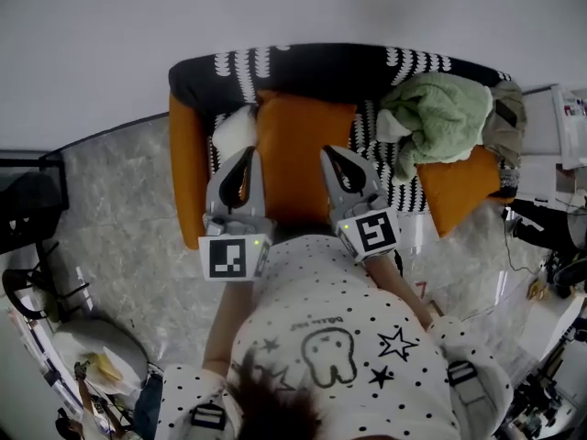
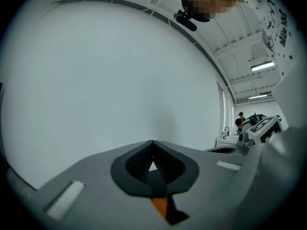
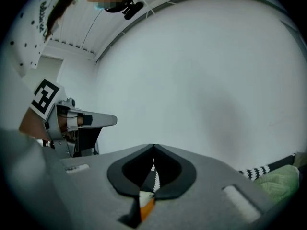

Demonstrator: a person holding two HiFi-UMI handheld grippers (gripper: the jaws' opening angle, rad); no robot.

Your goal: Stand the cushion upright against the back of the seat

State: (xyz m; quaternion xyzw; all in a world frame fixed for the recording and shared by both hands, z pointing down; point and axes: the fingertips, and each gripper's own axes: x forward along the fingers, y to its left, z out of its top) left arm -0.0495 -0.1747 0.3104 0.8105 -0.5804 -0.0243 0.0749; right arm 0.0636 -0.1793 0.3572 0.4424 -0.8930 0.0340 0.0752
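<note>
Orange cushion [image 1: 303, 149] is on the seat [image 1: 188, 172], its far edge up at the patterned backrest [image 1: 321, 67]. Left gripper [image 1: 246, 159] is on the cushion's left edge, jaws pressed together with an orange sliver nipped between them. Right gripper [image 1: 337, 161] takes the right edge, jaws closed too, orange fabric pinched. Green cloth [image 1: 440, 117] lies heaped at the seat's right end.

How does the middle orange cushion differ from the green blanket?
The orange cushion is smooth and flat-faced, mid-seat, held by the left claw and right claw; the green blanket is crumpled in a heap at the sofa's right end, untouched. Both rest on the sofa.
</note>
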